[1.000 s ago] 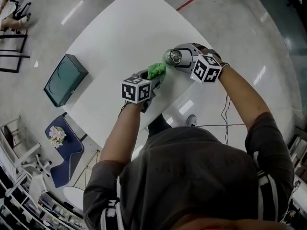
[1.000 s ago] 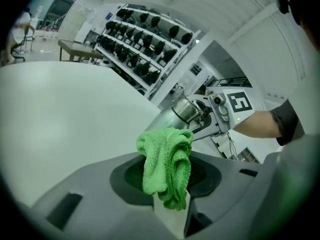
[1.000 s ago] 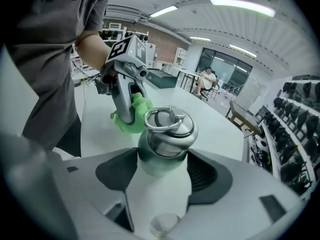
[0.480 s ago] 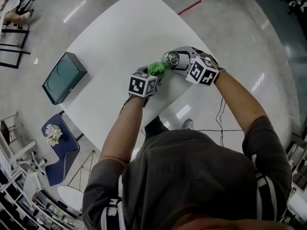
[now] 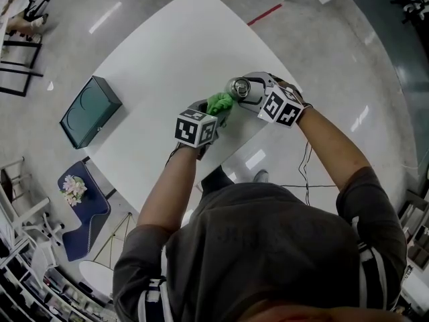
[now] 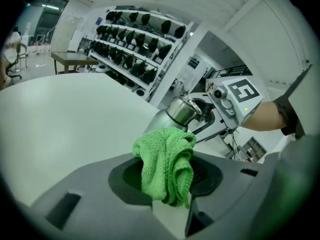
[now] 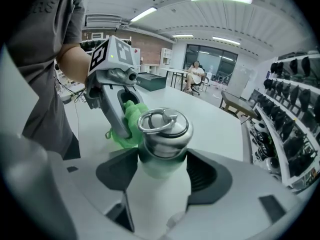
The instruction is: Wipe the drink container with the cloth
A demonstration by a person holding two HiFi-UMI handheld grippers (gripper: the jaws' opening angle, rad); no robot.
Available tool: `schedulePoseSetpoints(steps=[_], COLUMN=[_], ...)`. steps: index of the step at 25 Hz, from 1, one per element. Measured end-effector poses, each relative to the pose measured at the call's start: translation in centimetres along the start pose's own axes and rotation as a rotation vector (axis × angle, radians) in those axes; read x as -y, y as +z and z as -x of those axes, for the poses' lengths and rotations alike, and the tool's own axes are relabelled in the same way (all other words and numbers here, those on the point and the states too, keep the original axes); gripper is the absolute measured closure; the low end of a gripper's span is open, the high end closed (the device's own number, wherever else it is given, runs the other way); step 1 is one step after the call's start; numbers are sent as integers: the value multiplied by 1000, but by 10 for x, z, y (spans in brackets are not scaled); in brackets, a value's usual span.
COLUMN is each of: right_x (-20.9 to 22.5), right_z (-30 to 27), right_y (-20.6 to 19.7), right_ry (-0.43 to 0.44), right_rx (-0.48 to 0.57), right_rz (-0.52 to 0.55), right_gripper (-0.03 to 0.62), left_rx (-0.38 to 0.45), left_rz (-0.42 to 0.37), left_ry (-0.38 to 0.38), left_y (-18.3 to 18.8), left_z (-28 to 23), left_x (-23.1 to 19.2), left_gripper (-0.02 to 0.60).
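Between the jaws of the right claw (image 7: 163, 173), a stainless-steel drink bottle with a ring-handled screw cap (image 7: 164, 131) is gripped; the jaws stand wide apart, both pads pressed against the bottle's body just below its shoulder, with the cap projecting beyond the tips; whether the bottle's base rests on anything cannot be determined. The left claw (image 5: 212, 113) has its jaws closed on a bunched, bright green terry cloth (image 6: 167, 159); the cloth fills the gap between the pads and bulges out past the tips. Directly ahead of the left claw's tips, the cloth's free end lies at the bottle's shoulder, beneath the cap; it appears to touch the metal. The two claws face one another with tips close together, the bottle and cloth between them. Both claws are over the near part of a large white table (image 5: 167, 52); well off to the left claw's left, a dark green rectangular case (image 5: 90, 111) lies flat on that table, apart from everything else.
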State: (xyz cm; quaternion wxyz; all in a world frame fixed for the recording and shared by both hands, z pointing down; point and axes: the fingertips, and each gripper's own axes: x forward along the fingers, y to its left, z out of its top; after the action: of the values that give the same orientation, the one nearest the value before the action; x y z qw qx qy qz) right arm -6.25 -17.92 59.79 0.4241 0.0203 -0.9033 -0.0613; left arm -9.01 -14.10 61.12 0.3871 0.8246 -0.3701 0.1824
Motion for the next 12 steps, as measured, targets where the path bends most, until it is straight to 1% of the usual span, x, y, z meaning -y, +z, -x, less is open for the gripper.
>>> schedulePoseSetpoints(steps=[2, 7, 12], right_x=[-1, -1, 0], right_z=[0, 0, 1], right_y=[-1, -2, -1], right_ry=[4, 6, 8], right_rx=[-4, -11, -22], right_rz=[-1, -30, -93], right_gripper=[297, 298, 303], left_rx=[-3, -74, -98], left_rz=[-16, -65, -61], left_ry=[17, 90, 102], left_y=[-1, -16, -17], left_z=[-4, -22, -23], left_x=[1, -17, -24], left_gripper=[430, 430, 430])
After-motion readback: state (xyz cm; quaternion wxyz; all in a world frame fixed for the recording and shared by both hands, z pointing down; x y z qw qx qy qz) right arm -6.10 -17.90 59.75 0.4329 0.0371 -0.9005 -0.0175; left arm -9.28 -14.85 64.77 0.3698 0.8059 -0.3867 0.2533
